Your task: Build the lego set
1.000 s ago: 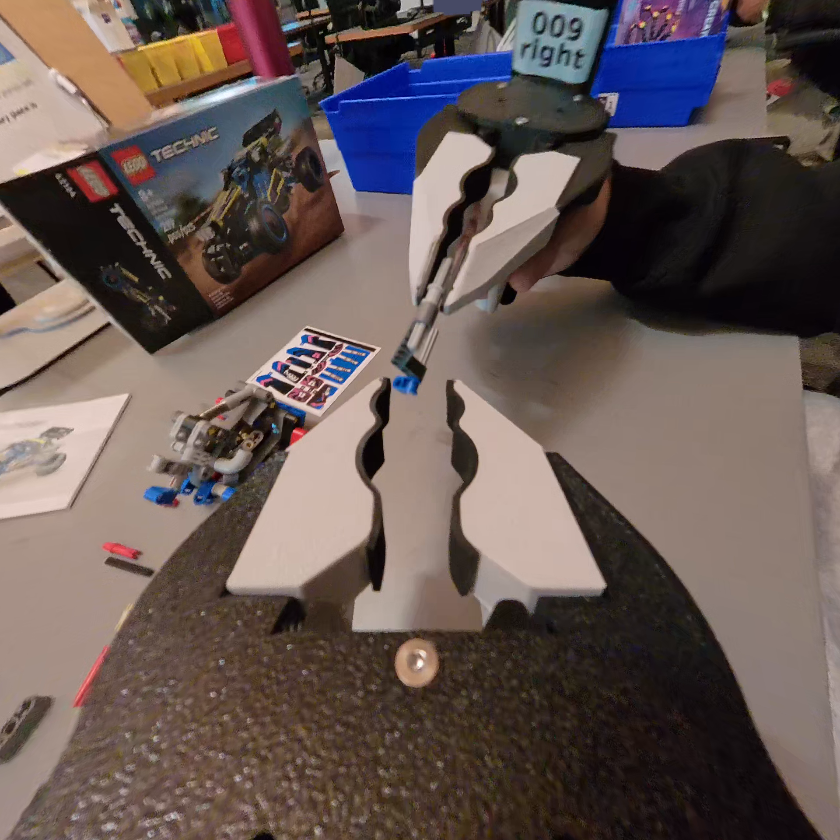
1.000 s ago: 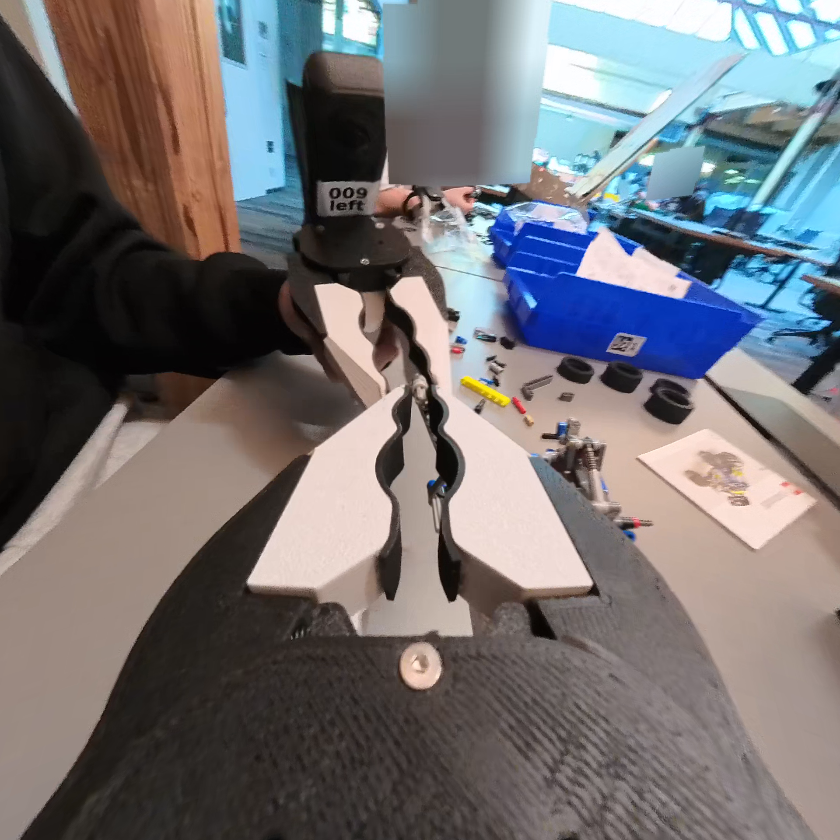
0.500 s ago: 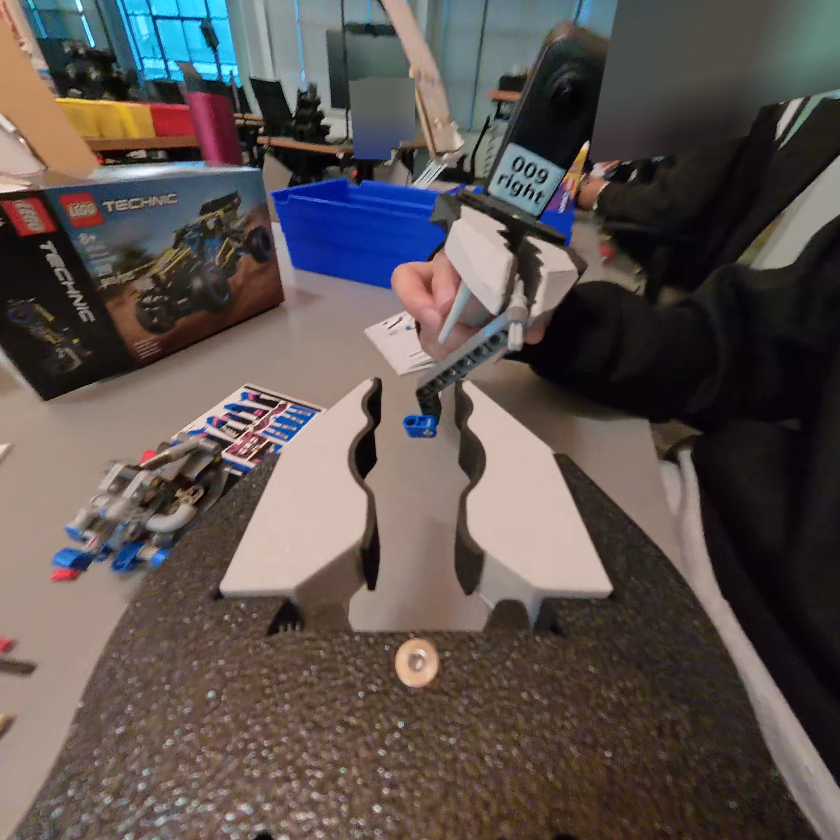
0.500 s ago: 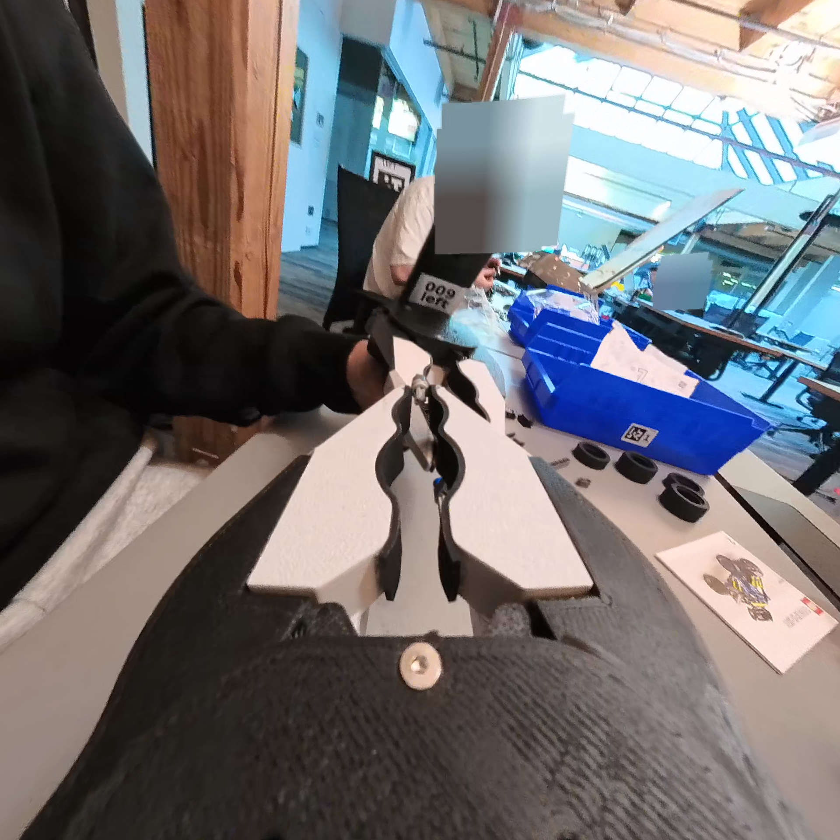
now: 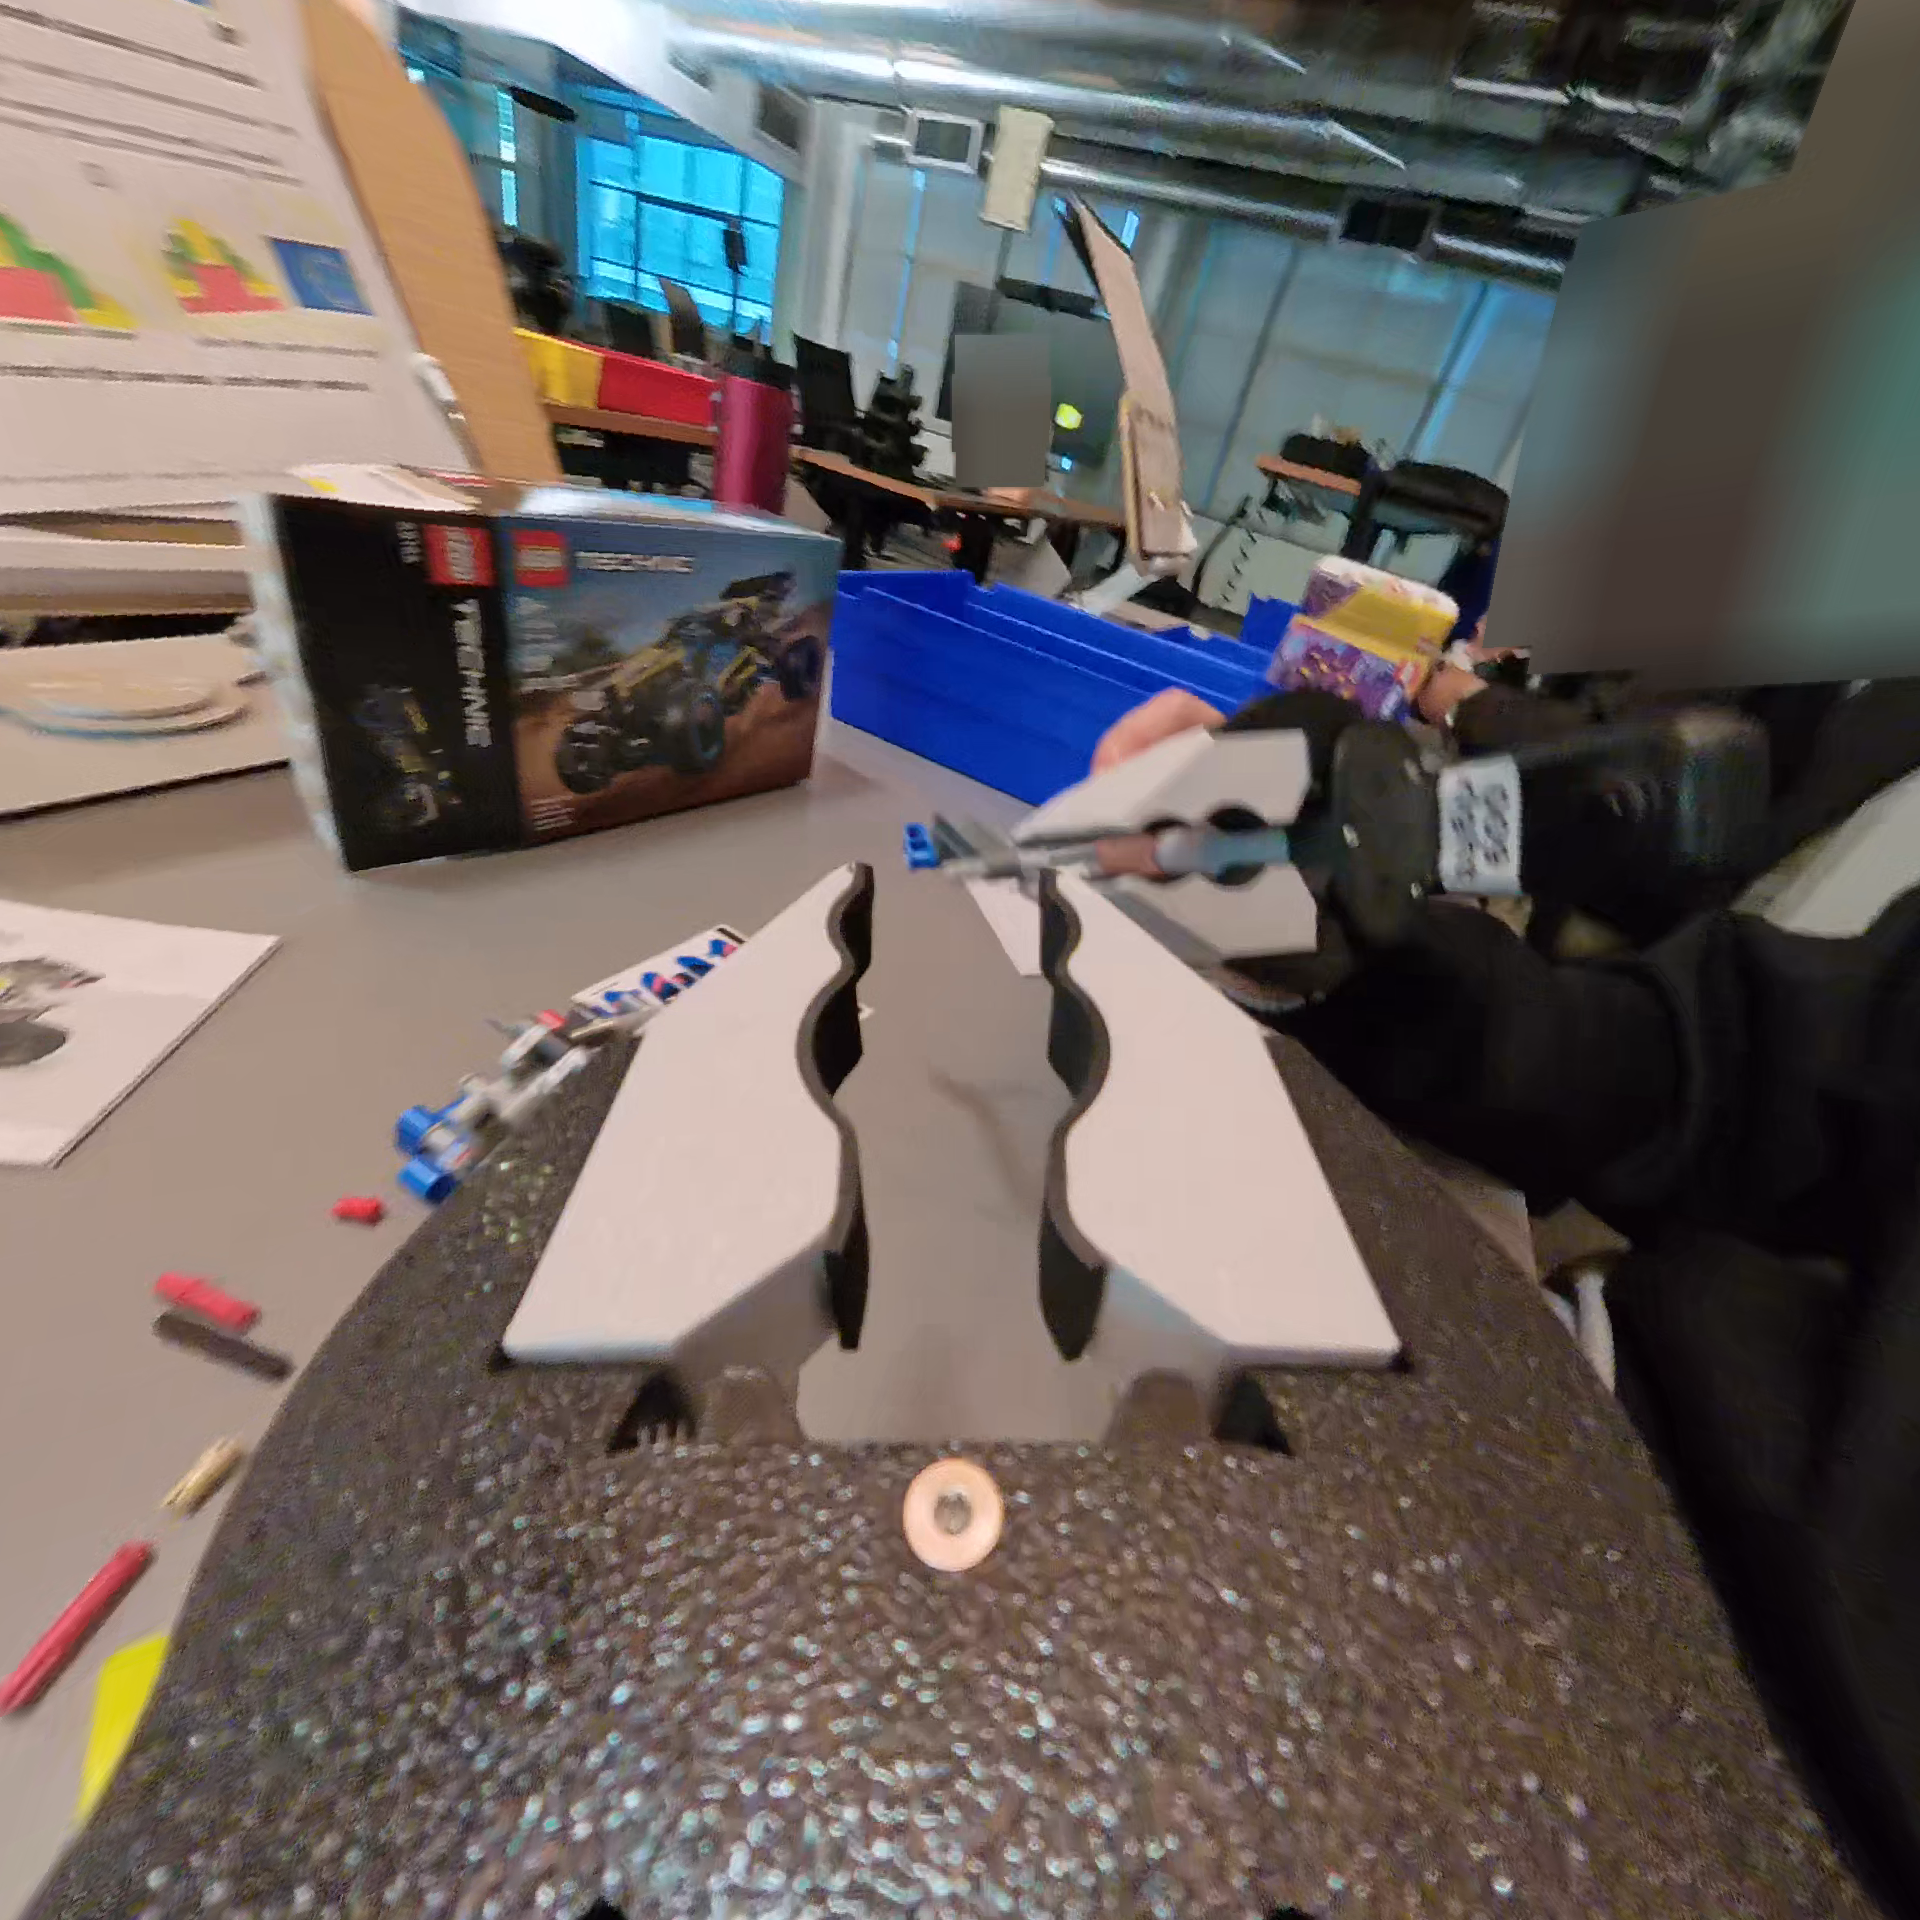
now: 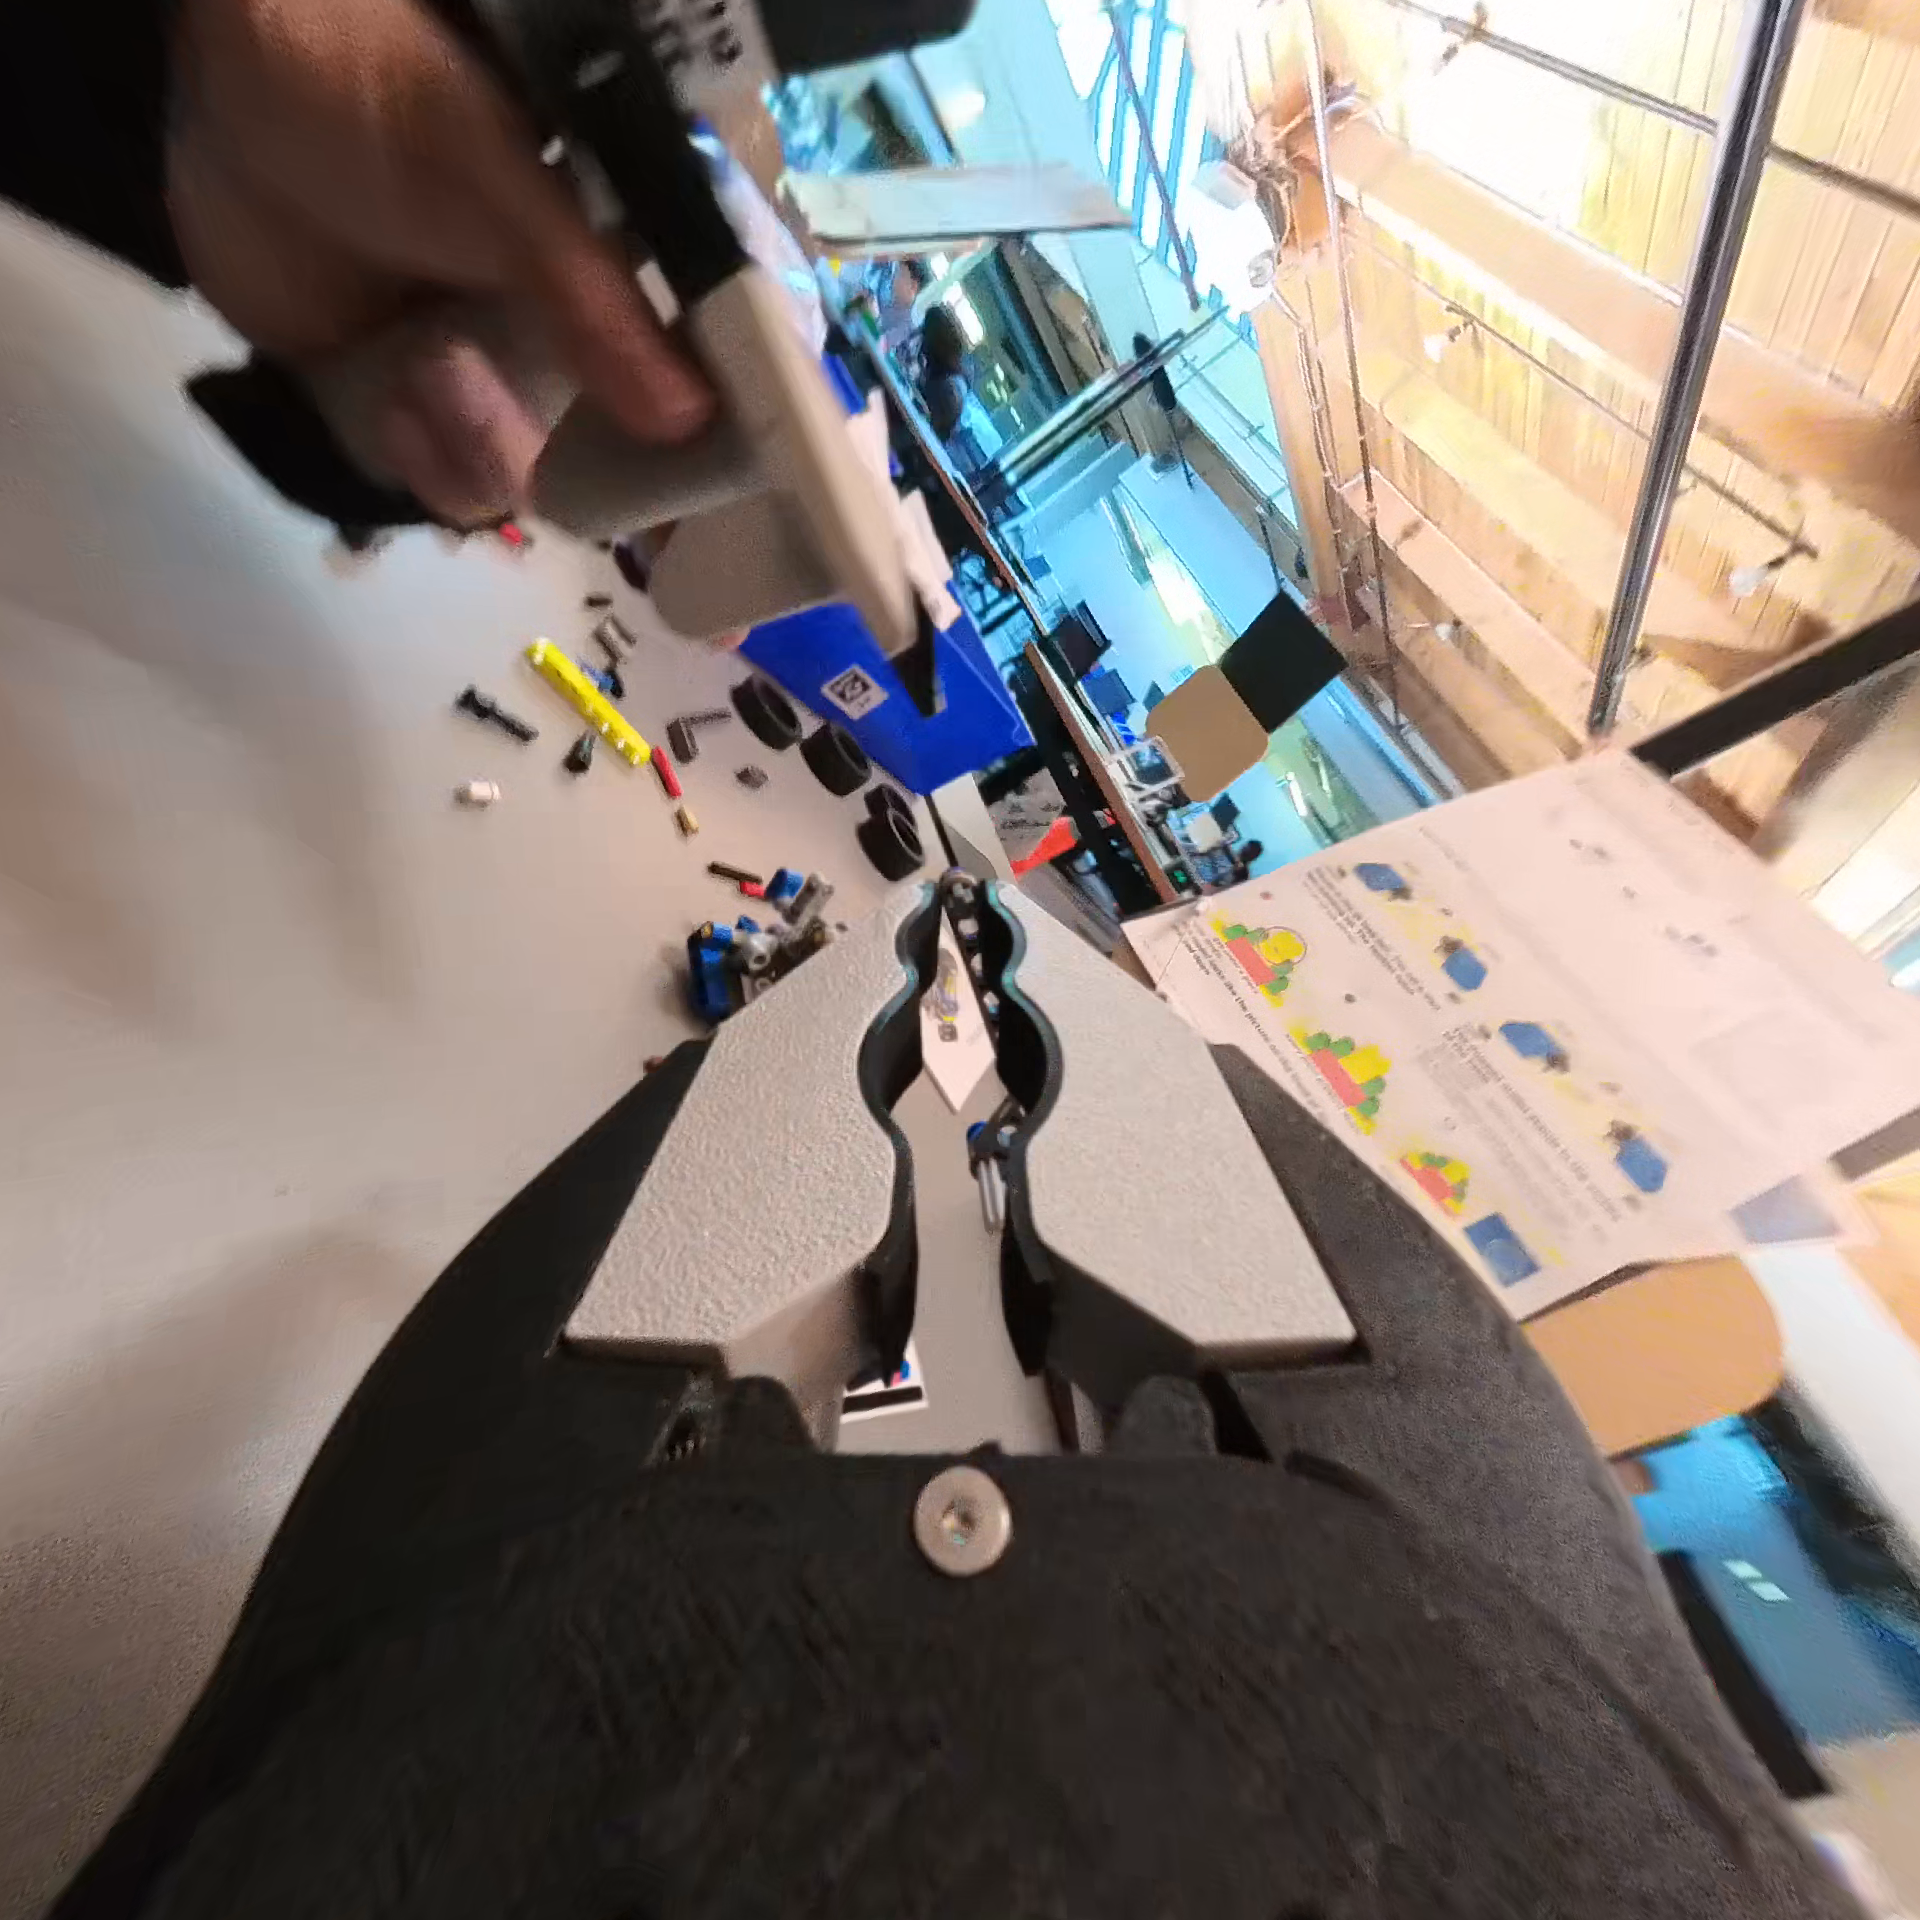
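Clearly the right gripper (image 5: 1013,847) is clamped on a thin dark beam (image 5: 971,847) with a blue pin (image 5: 916,845) at its tip, held in mid-air right of centre in the left wrist view, just beyond the left gripper (image 5: 951,904), whose fingers stand apart and empty. That beam looks light, stiff and slick plastic; I judge it would twist in a loose pinch, so the free end near the pin is the place for the second hold, squarely across its flat sides. In the right wrist view the beam (image 6: 971,951) runs up between the closed fingers to their tips. The half-built chassis (image 5: 499,1081) lies on the table (image 5: 416,966) at centre left, partly behind the left finger, beside a sticker sheet (image 5: 665,971). Small red pins (image 5: 203,1299) are scattered at lower left, the set box (image 5: 540,675) stands upper left, a blue bin (image 5: 997,665) behind. Tyres (image 6: 831,758) and a yellow beam (image 6: 587,701) lie upper left in the right wrist view. Nothing blocks the gap between grippers, though blur hides fine detail.
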A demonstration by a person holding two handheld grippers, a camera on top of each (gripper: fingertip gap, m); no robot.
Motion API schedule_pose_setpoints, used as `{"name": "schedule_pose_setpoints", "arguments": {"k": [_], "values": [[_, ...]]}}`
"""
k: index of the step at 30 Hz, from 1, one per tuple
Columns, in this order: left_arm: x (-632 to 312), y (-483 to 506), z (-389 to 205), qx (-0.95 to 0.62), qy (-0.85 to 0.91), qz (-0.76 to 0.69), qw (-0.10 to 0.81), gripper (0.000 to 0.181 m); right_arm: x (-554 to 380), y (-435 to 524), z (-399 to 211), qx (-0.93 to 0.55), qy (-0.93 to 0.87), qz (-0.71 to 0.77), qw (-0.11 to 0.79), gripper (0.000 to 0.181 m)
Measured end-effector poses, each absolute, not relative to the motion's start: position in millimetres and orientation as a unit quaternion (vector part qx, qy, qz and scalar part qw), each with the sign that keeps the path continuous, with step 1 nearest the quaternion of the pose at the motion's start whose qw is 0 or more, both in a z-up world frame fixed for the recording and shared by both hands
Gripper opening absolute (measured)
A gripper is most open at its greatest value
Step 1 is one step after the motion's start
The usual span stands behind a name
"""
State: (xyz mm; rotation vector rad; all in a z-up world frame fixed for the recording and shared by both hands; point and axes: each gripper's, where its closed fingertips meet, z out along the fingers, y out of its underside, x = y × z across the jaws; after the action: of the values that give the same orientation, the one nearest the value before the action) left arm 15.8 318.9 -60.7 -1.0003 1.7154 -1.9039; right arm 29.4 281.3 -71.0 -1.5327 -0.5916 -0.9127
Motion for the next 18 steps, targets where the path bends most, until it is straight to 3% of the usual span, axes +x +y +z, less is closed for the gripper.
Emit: {"name": "schedule_pose_setpoints", "arguments": {"k": [13, 18], "values": [[9, 336, -70, -0.427, 0.593, -0.673, 0.116, 0.035, 4, 310, -119, -0.616, -0.409, -0.518, 0.43, 0.004], [8, 329, -82, -0.452, 0.655, -0.595, 0.111, 0.034, -4, 314, -124, -0.588, -0.442, -0.549, 0.397, 0.004]]}}
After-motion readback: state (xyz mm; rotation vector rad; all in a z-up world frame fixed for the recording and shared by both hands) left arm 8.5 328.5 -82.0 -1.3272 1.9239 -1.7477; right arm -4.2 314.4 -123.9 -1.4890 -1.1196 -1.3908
